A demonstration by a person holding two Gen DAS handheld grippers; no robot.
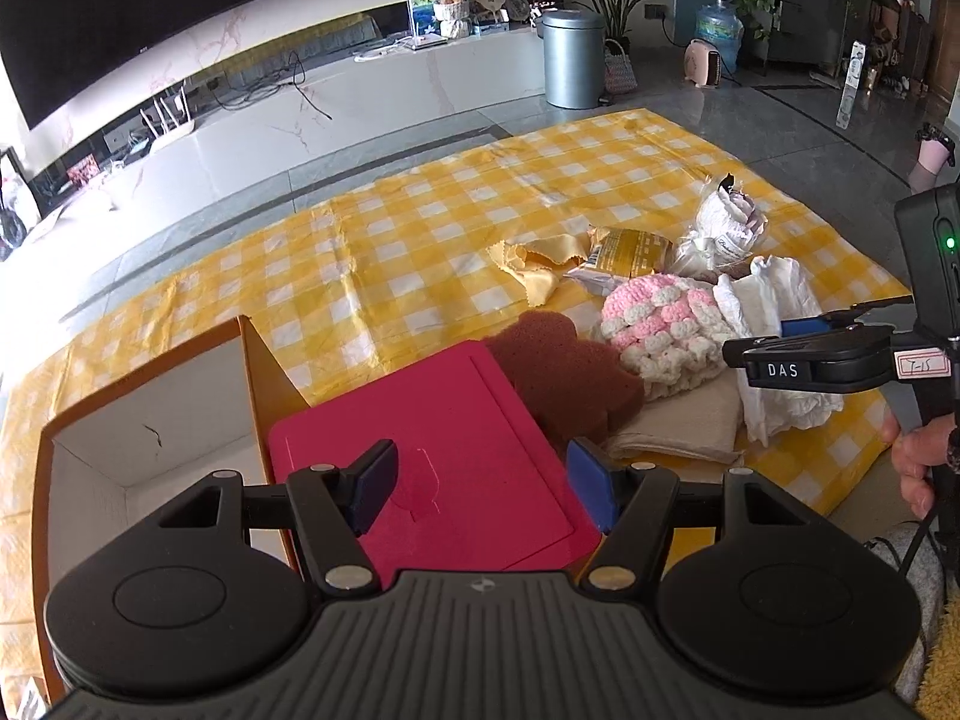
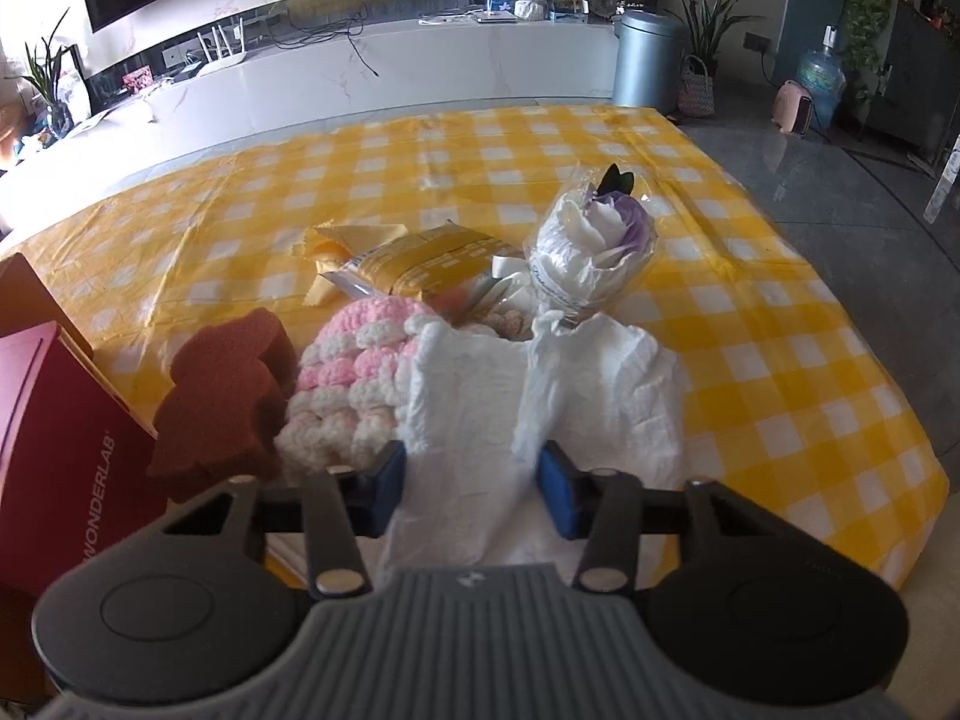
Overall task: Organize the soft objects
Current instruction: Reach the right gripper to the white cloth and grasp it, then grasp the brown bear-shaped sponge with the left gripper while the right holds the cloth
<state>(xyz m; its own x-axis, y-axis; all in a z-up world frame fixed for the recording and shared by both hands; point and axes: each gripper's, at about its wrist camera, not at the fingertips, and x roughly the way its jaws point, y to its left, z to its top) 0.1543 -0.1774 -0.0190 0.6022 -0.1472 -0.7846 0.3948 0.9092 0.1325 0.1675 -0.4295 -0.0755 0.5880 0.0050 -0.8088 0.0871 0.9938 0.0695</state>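
Observation:
My left gripper [image 1: 483, 492] hangs open over a red box [image 1: 432, 450], with nothing between its blue pads. Beside the red box stands an open cardboard box [image 1: 150, 420] with white inner walls. A brown sponge [image 1: 570, 384] leans against the red box, next to a pink-and-white crochet hat [image 1: 660, 324]. My right gripper [image 2: 471, 495] is shut on a crumpled white cloth [image 2: 468, 396] that fills the gap between its pads. In the left wrist view the right gripper [image 1: 756, 348] comes in from the right, its jaws around that white cloth [image 1: 774, 312].
All lies on a yellow checkered sheet [image 1: 420, 228] on the floor. Behind the hat are a yellow cloth [image 2: 336, 246], a yellow packet [image 2: 420, 264] and a wrapped white-and-purple bundle [image 2: 594, 240]. A folded beige cloth [image 1: 684, 426] lies under the pile. A hand [image 1: 912, 462] holds the right gripper.

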